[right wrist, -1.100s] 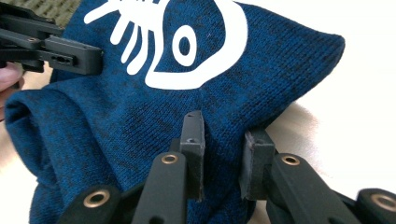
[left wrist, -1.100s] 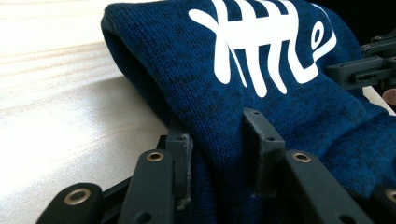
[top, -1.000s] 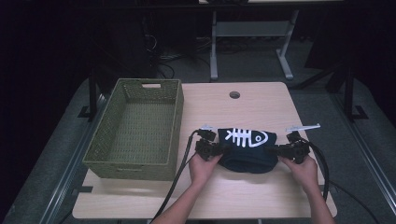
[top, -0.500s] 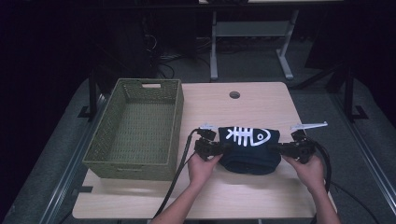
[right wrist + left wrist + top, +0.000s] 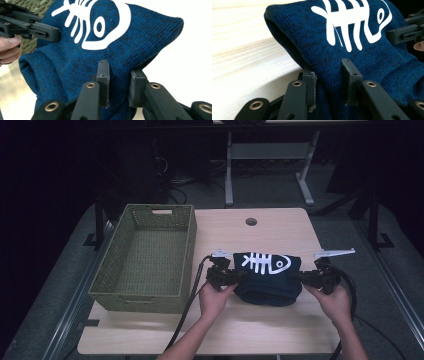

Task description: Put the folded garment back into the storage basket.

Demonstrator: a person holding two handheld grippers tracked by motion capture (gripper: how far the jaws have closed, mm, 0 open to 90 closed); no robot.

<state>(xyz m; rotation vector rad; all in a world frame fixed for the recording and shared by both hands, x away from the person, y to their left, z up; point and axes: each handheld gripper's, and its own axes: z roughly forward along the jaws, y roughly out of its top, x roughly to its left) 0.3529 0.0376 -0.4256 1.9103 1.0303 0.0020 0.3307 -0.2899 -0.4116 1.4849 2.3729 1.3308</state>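
A folded navy knit garment (image 5: pixel 270 280) with a white fishbone print (image 5: pixel 265 263) lies at the table's middle right, print facing up. My left gripper (image 5: pixel 235 278) is shut on its left edge, with blue cloth pinched between the jaws in the left gripper view (image 5: pixel 329 83). My right gripper (image 5: pixel 303 279) is shut on the right edge, where a fold of cloth sits between its jaws (image 5: pixel 120 81). The garment (image 5: pixel 75 62) bulges between the two grips. Across the cloth, each gripper view shows the other gripper: right gripper (image 5: pixel 405 31), left gripper (image 5: pixel 35 26).
An empty green woven basket (image 5: pixel 150 292) stands at the left of the light wood table (image 5: pixel 225 330), close to my left hand. A cable hole (image 5: pixel 251 221) sits near the far edge. Dark floor and a desk frame (image 5: pixel 270 155) lie beyond.
My right gripper has shifted slightly right and up with the cloth edge still in it. The left gripper has barely moved. The garment stays gripped at both sides.
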